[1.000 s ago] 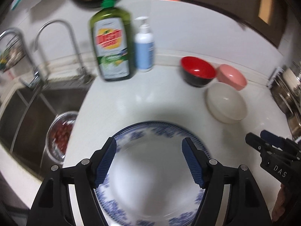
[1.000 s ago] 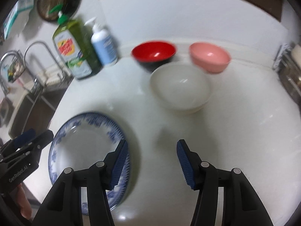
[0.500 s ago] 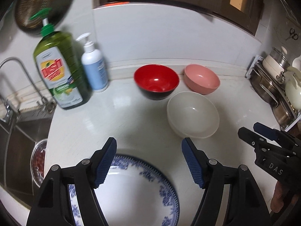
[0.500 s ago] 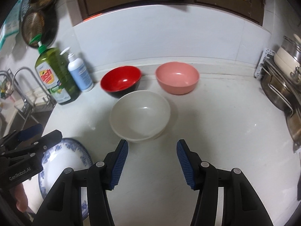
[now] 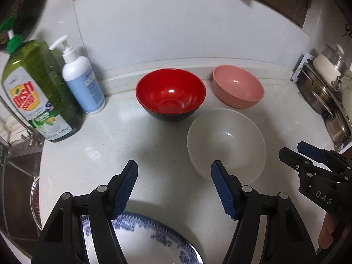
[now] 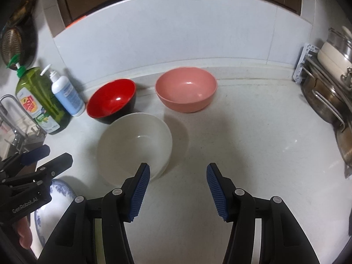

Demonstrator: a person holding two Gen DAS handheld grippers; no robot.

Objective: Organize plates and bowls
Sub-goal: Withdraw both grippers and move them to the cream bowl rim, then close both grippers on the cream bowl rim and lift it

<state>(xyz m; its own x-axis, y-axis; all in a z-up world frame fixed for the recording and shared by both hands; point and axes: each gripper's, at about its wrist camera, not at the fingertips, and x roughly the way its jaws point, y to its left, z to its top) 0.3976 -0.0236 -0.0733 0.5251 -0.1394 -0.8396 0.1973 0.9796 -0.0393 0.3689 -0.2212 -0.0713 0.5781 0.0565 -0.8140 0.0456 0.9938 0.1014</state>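
Left wrist view, near to far: left gripper (image 5: pixel 173 187) has its jaws apart w/ nothing between; they have just been closing a little. Blue-patterned plate (image 5: pixel 154 235) lies flat on the white counter (image 5: pixel 110 136) right under it, at the near edge. Right gripper (image 6: pixel 178 189) is also apart and empty, over bare counter just beside the white bowl (image 6: pixel 134 145). That bowl sits mid-counter; behind it the red-and-black bowl (image 5: pixel 170 93), touching or nearly, and the pink bowl (image 5: pixel 237 85) near the backsplash. Far left stand a green dish-soap bottle (image 5: pixel 37 92) and a pump bottle (image 5: pixel 82 83).

Handling, judged: the bowls look like light, stiff, glossy melamine, so slippery; pinch the rim wall, one pad inside & one outside. The plate looks ceramic, heavier & chippable; grip its raised rim edge.
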